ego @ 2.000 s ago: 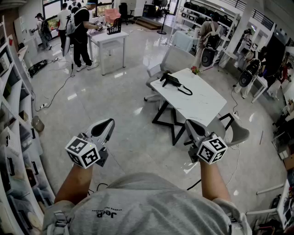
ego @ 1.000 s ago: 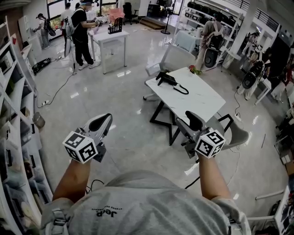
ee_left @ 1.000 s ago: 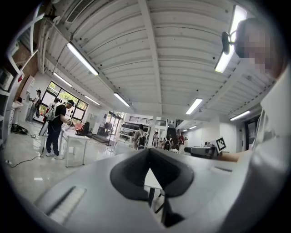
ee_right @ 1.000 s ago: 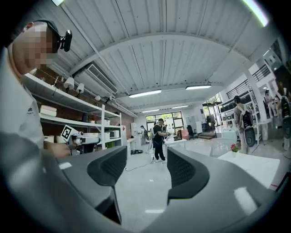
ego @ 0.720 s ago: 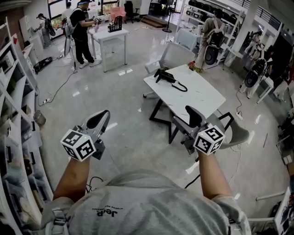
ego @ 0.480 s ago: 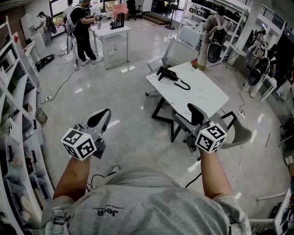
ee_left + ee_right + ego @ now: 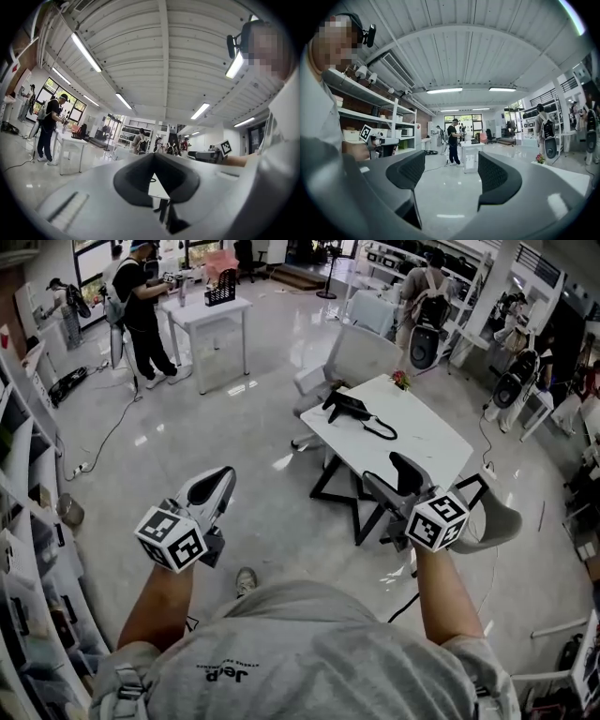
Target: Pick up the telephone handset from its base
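Note:
The black telephone (image 7: 348, 406) sits near the far left corner of a white table (image 7: 422, 442), with the handset resting on its base and a black cord (image 7: 380, 431) trailing right. Both grippers are held level over the floor, well short of the table and touching nothing. My left gripper (image 7: 223, 483) is shut with nothing in it; in the left gripper view its pads (image 7: 154, 159) meet at the tips. My right gripper (image 7: 392, 473) is open and empty, nearer the table's front edge. In the right gripper view its pads (image 7: 410, 169) stand wide apart.
A grey chair (image 7: 361, 357) stands behind the table and another (image 7: 495, 517) at its right front. A person (image 7: 133, 306) works at a second white table (image 7: 208, 313) at the back left. Shelves (image 7: 28, 521) line the left wall. More people and equipment are at the back right.
The person has walked towards the table, so the telephone looks a little nearer. The right gripper's jaws have opened wider. The left gripper stayed shut.

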A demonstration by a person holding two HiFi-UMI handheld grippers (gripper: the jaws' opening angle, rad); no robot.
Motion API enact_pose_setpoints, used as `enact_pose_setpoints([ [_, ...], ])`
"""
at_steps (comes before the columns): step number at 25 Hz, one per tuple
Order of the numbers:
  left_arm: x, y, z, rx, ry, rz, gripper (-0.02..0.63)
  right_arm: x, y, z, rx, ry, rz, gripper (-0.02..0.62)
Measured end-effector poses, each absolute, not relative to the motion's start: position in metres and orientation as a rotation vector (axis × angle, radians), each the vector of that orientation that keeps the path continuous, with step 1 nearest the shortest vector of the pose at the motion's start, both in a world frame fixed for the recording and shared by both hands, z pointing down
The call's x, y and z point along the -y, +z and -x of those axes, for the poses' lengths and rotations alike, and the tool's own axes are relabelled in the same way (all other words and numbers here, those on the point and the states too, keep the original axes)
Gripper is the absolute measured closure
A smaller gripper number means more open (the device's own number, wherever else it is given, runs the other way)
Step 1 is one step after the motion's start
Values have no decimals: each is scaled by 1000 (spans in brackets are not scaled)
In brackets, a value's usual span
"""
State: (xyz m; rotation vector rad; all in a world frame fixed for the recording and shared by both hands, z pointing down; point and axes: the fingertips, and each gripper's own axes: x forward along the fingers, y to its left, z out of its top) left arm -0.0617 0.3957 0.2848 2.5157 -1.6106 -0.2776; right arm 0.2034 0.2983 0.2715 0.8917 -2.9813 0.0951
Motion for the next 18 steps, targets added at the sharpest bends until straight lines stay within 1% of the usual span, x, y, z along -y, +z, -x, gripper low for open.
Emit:
enact_pose_setpoints([
  [10,-251,278,208,1495,-204,-2607,548,-172,254,-48,2971,80,-996,264],
  [13,-221,277,236,1480,-204,-2608,548,-142,257,-20,2967,96,-1008,264],
  [18,-173,284,263,1473,-209,-2586,548,-95,264,5,2952,121,-994,264],
])
